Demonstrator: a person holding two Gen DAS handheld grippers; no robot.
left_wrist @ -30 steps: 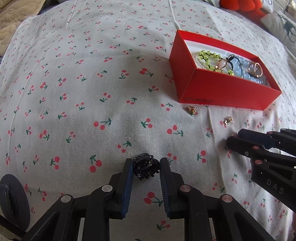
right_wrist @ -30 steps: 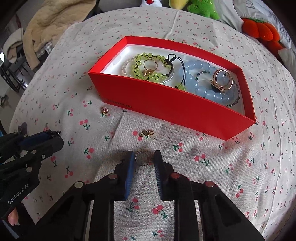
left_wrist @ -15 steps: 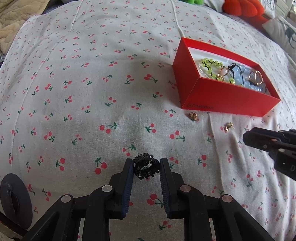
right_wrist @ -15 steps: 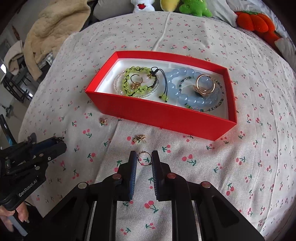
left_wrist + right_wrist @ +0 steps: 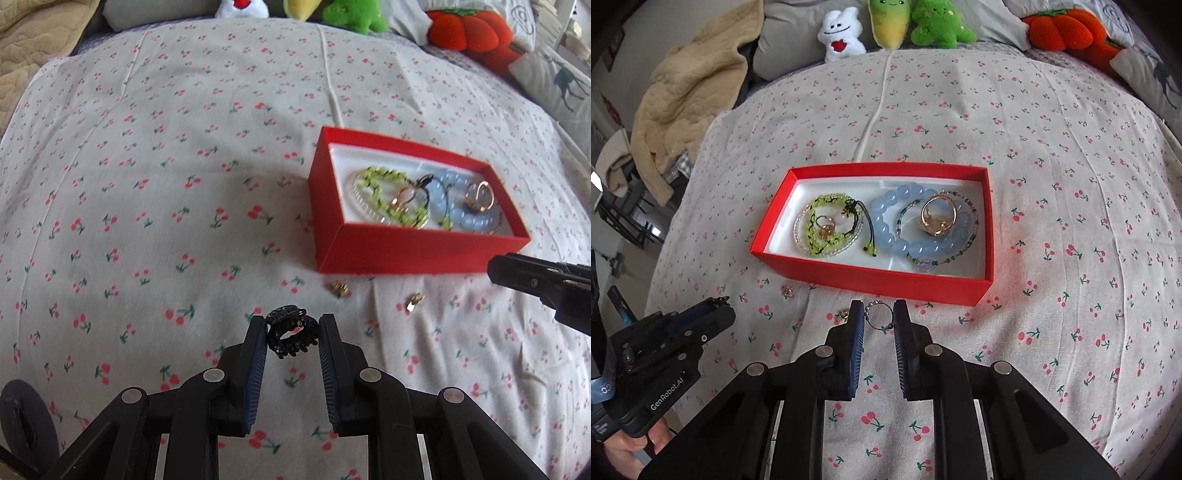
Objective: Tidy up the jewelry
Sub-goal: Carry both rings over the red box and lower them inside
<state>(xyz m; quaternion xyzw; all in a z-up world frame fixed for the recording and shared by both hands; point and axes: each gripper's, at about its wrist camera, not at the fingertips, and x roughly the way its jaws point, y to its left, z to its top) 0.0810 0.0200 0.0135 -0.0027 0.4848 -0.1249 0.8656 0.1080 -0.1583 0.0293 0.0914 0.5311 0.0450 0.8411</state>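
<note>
Both grippers have come up off the cherry-print bedspread [image 5: 1052,155] since a second ago, each carrying its piece: the red box sat close and large in both wrist views then, and now lies farther off and smaller, with more of the bed showing around it. The left gripper [image 5: 293,334] has its jaws narrowed on a small black toothed hair claw [image 5: 291,334], pinched at the tips and clear of the cloth. The right gripper [image 5: 879,317] has jaws drawn nearly together on a thin beaded wire ring [image 5: 879,316], which stands upright between the pads. Reading: two pickups made, carry to the box is the next leg. The open red cardboard box with white lining [image 5: 886,280] sits mid-bed, just beyond the right gripper's tips and to the far right of the left one. Inside, at left, a lime-green bead bracelet [image 5: 827,221] over a clear bead strand with a small gold ring; at right, a pale blue bead bracelet [image 5: 886,229] with a larger rose-gold ring [image 5: 938,218] resting on it. Two small gold earrings [image 5: 340,288] lie loose on the bedspread just near the box's front wall, not yet collected. Plush toys line the far edge of the bed.
</note>
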